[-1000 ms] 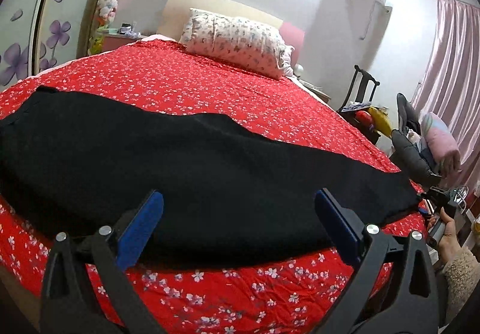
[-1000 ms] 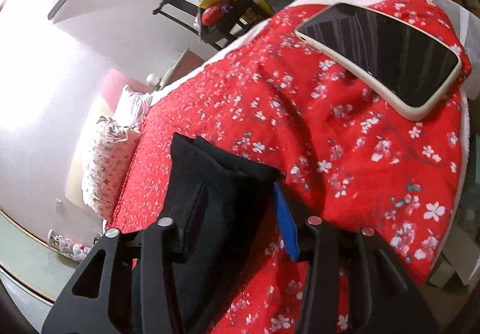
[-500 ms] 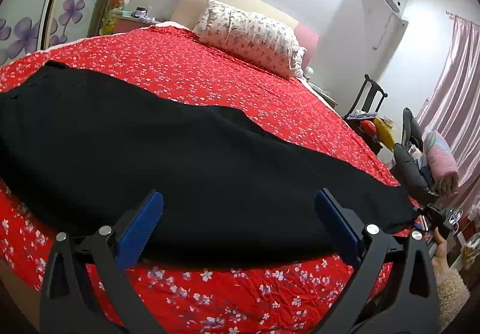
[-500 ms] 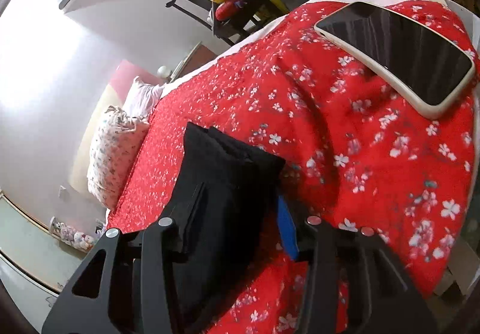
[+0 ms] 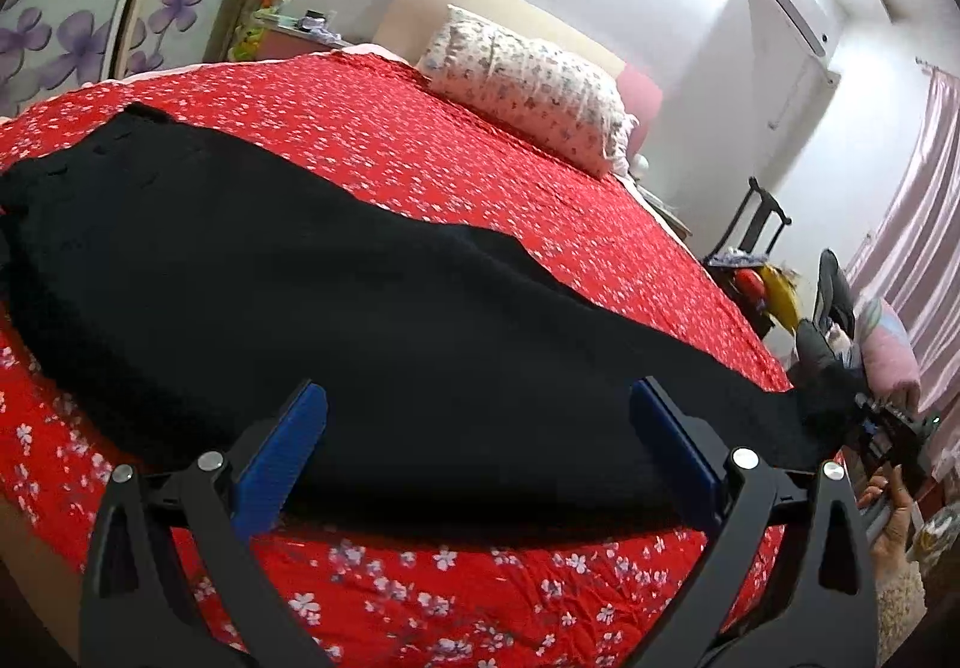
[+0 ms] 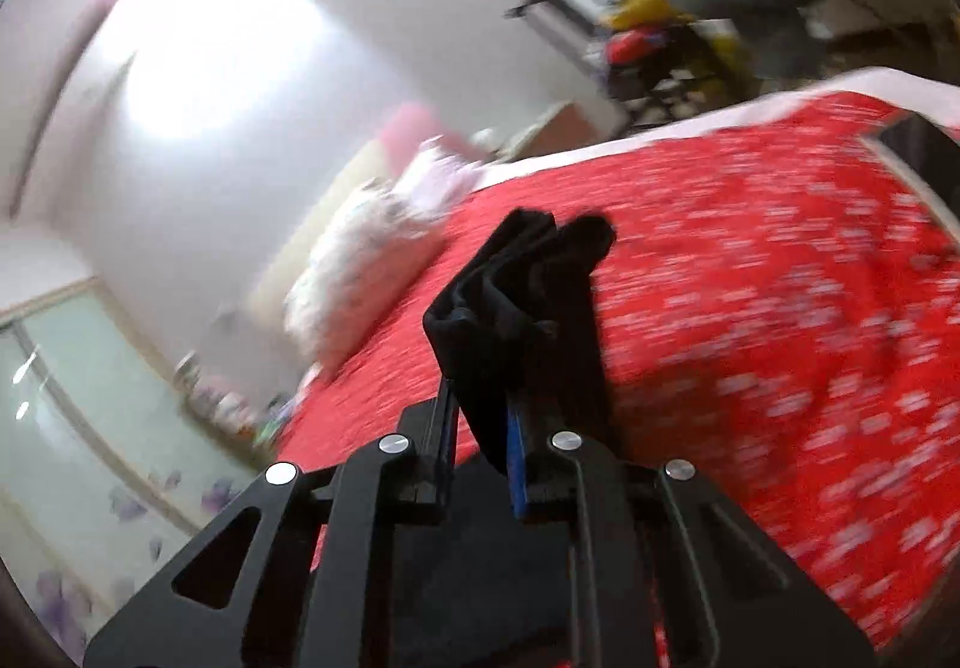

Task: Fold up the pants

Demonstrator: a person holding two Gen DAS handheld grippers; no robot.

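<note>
You are at the start of the crosswise fold, by the look of it: the black pants (image 5: 372, 320) lie stretched out long across the near part of the red bedspread (image 5: 480, 176), well short of the pillow (image 5: 528, 86). Your right gripper (image 6: 483, 422) is clamped on the cuff end, and the cloth bunches up above its fingers, raised off the bedspread. Your left gripper (image 5: 477, 446) hangs with its blue pads wide apart, holding nothing, just over the near edge of the pants at about mid-length. The next move likely calls for carrying the cuff end across toward the waist end, farthest from your right gripper, and keeping the layers together. The right view is blurred, so the grip depth is unclear.
</note>
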